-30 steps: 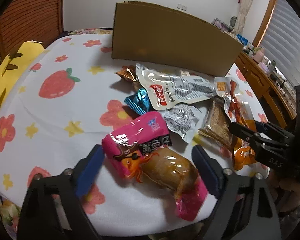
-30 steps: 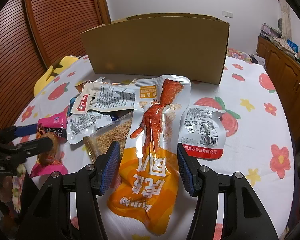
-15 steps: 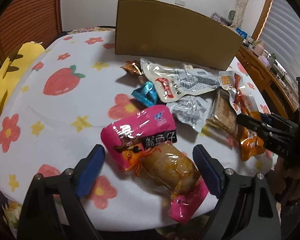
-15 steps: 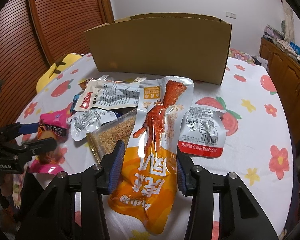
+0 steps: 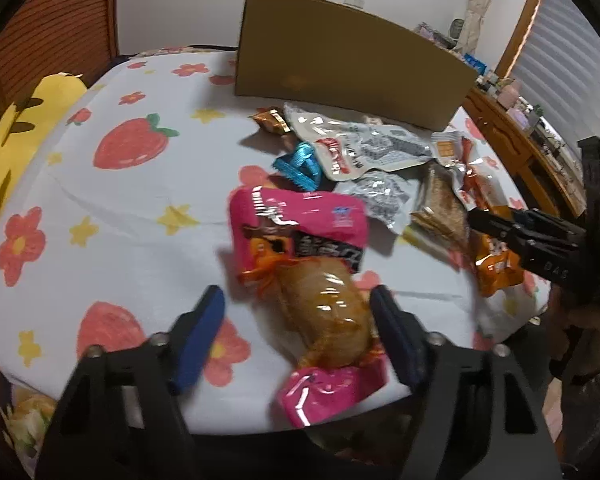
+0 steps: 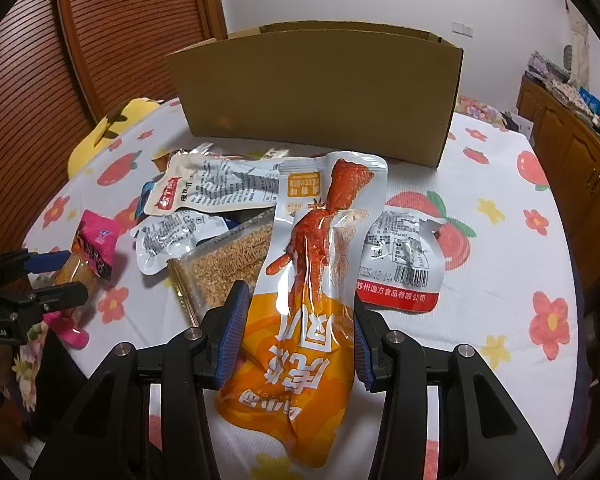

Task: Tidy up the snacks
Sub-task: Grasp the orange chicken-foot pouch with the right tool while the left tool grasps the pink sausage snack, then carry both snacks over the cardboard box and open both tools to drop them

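Observation:
A pink snack pack [image 5: 300, 232] with a brown sausage-like piece lies near the front edge of the flowered tablecloth [image 5: 132, 220]. My left gripper [image 5: 296, 304] straddles its lower half. Its jaws are closing: the right pad touches the pack, while a gap remains at the left pad. The same gripper [image 6: 52, 276] and pink pack [image 6: 96, 240] show at the left of the right wrist view. My right gripper [image 6: 298, 308] is shut on the sides of an orange chicken-foot pack [image 6: 300, 360]. From the left wrist, that gripper [image 5: 496, 220] and orange pack [image 5: 496, 268] appear at the right.
An open cardboard box [image 6: 316, 88] stands at the back of the table. Between it and the grippers lie a white-silver pouch [image 6: 220, 188], a grain bar pack [image 6: 228, 264], a red-edged pouch [image 6: 400, 264] and a blue wrapper [image 5: 300, 164]. A yellow cushion [image 5: 20, 128] sits far left.
The left jaws have narrowed around the pink pack, which has turned more end-on between them. The right jaws closed in on the orange pack and have held there since.

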`<state>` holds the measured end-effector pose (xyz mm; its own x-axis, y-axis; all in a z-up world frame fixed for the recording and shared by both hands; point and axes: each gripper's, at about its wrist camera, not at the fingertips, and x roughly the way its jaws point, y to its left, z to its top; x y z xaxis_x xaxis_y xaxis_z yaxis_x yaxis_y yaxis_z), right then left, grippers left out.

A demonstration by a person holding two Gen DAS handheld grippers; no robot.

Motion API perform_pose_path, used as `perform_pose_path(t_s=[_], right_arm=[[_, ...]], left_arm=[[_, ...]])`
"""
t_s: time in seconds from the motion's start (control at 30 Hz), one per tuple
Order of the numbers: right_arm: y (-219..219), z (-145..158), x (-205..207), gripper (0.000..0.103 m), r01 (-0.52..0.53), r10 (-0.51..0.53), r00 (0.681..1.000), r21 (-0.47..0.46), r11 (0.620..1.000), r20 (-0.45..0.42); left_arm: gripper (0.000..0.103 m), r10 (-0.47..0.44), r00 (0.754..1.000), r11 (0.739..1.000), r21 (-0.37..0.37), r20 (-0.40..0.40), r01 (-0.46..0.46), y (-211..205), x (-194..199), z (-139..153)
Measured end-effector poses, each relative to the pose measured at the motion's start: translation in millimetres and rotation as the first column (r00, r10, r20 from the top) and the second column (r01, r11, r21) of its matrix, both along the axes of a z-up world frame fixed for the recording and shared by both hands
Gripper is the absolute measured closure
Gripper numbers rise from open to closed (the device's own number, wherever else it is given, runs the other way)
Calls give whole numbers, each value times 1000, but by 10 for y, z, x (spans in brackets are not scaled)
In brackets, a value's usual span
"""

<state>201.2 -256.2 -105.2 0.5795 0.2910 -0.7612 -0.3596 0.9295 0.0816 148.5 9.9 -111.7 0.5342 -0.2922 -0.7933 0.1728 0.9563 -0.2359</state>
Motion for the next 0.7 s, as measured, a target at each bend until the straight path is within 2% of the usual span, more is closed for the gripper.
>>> perform_pose_path(t_s=[0.1, 0.17, 0.27, 0.4, 0.7], right_arm=[[-19, -6, 19, 55, -2, 2, 1000, 12, 1000, -13], [-38, -13, 36, 55, 0, 1, 1000, 27, 1000, -24], [-84, -24, 68, 55, -2, 5, 999, 58, 998, -46], [-131, -27, 80, 60, -16, 22, 998, 102, 995, -62], [-169, 100, -9, 63, -10, 13, 1000, 125, 992, -20]], left_arm=[[54, -6, 1000, 1000, 4, 13, 6, -57, 3, 19], [56, -16, 1000, 1000, 4, 15, 16, -92, 3, 22], [58, -31, 999, 1000, 7, 25, 31, -119, 1, 26], [60, -50, 998, 999, -19, 44, 51, -112, -21, 45], [60, -47, 991, 999, -9, 126, 49, -94, -126, 205]])
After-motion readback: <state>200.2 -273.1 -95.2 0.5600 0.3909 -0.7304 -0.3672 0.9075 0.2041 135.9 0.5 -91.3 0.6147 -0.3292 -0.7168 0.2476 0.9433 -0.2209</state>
